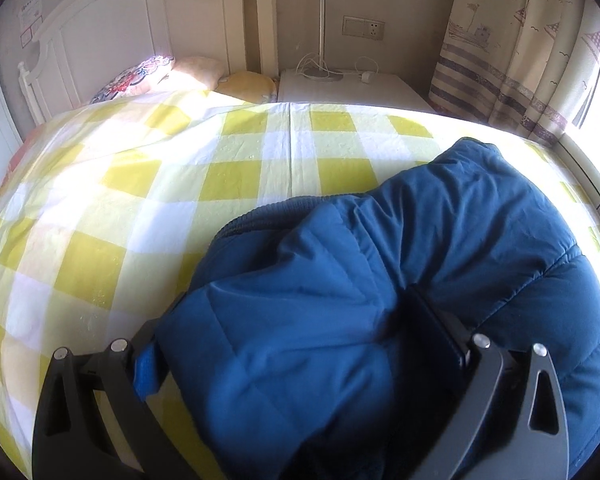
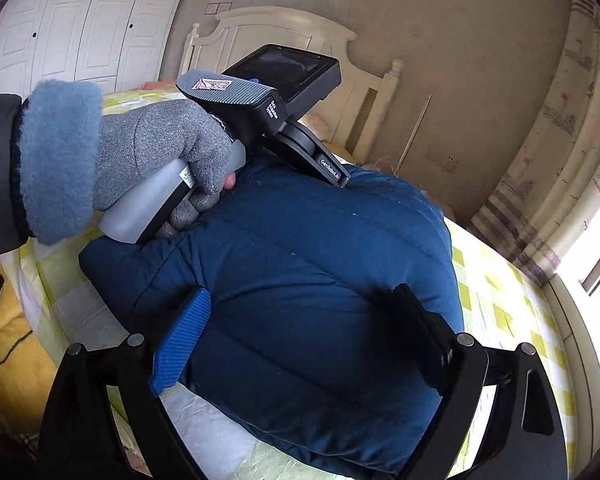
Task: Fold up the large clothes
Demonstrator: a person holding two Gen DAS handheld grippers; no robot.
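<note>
A bulky dark blue padded jacket (image 1: 380,264) lies bunched on a bed with a yellow and white checked sheet (image 1: 148,184). My left gripper (image 1: 296,320) is open, its jaws wide apart, pressed down into the jacket with padded cloth bulging between the fingers. In the right wrist view the jacket (image 2: 300,248) fills the middle. My right gripper (image 2: 300,304) is open, its jaws wide and straddling the jacket's near end. The left gripper's body (image 2: 268,104), held by a gloved hand (image 2: 156,148), rests on the jacket's far side.
A white headboard (image 1: 112,40) and pillows (image 1: 160,74) lie at the bed's far end. A white bedside cabinet (image 1: 348,86) with a lamp pole (image 1: 322,20) stands beyond. A patterned curtain (image 1: 516,40) hangs right. White wardrobe doors (image 2: 80,20) stand behind.
</note>
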